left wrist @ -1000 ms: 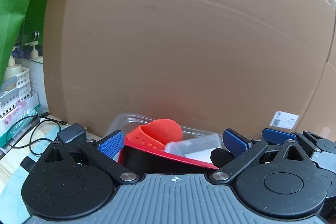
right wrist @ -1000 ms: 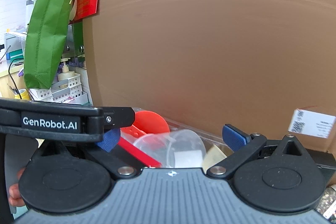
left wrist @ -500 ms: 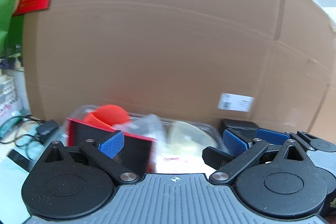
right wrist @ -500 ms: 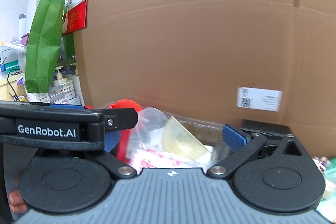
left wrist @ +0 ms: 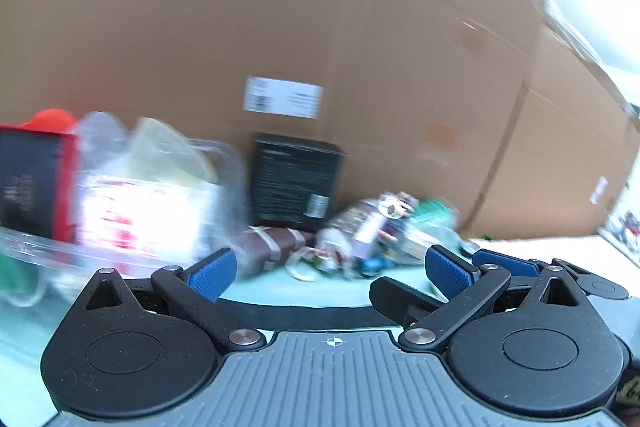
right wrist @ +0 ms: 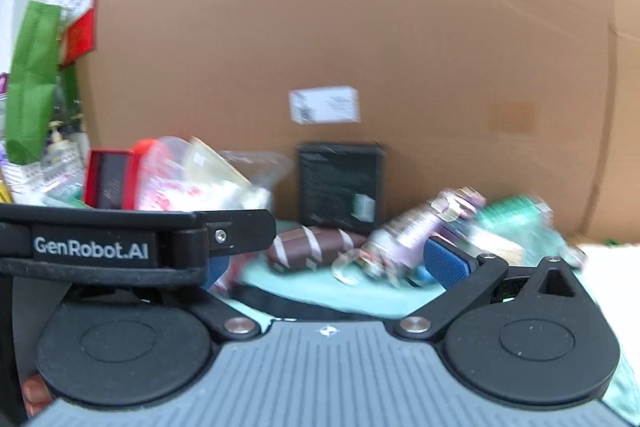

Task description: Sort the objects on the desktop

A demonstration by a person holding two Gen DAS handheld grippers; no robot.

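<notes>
My left gripper is open and empty above the teal mat. My right gripper is open and empty too; the left gripper's body crosses its left side. A clear plastic bin at the left holds a red-and-black box, a red scoop and plastic bags; the bin also shows in the right wrist view. A brown football-shaped toy lies on the mat. A blurred heap of small packets lies to its right, also in the right wrist view.
A large cardboard box walls off the back. A black box stands against it. A green bag, a calendar and white baskets are at the far left. A black strap lies on the mat.
Both views have swung to the right. The bin has slid to the left of the frames, and the black box, football toy and packet heap have come into view. Both grippers stay open.
</notes>
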